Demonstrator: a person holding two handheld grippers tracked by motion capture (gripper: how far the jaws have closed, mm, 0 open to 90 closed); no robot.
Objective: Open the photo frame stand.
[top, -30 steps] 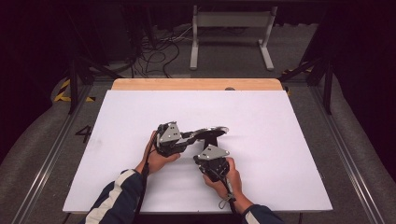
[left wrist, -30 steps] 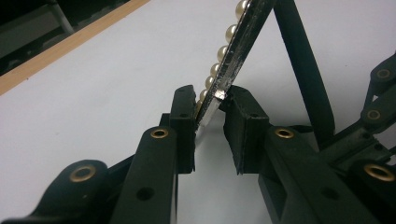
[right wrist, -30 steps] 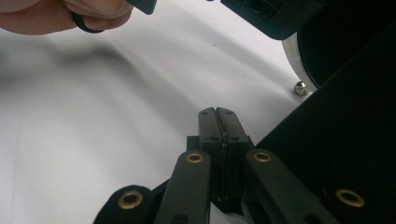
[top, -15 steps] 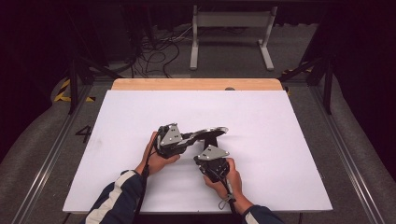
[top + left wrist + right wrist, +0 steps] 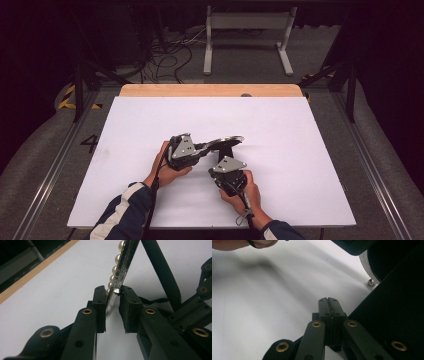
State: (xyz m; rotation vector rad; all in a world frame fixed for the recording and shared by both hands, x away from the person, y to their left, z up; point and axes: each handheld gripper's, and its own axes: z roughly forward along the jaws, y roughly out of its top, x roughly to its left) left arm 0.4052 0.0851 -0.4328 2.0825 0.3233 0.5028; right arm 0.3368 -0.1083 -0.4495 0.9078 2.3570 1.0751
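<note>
A flat round pearl-rimmed frame [image 5: 227,142] with a silver edge is held tilted above the white table. My left gripper [image 5: 207,146] is shut on its near edge. In the left gripper view the thin plate [image 5: 123,262] stands between the pads [image 5: 100,302], with a row of pearls [image 5: 115,263] along its left side. A black bar [image 5: 162,270] of the frame runs behind it. My right gripper [image 5: 227,156] is just below the frame, with its jaws [image 5: 328,305] shut and nothing between them. A black panel [image 5: 397,307] of the frame stands at its right.
The white sheet [image 5: 150,125] covers the table, and a wooden strip [image 5: 210,90] shows at the far edge. Beyond it lie a dark floor with cables [image 5: 165,55] and a metal stand [image 5: 247,30]. Rails run along both table sides.
</note>
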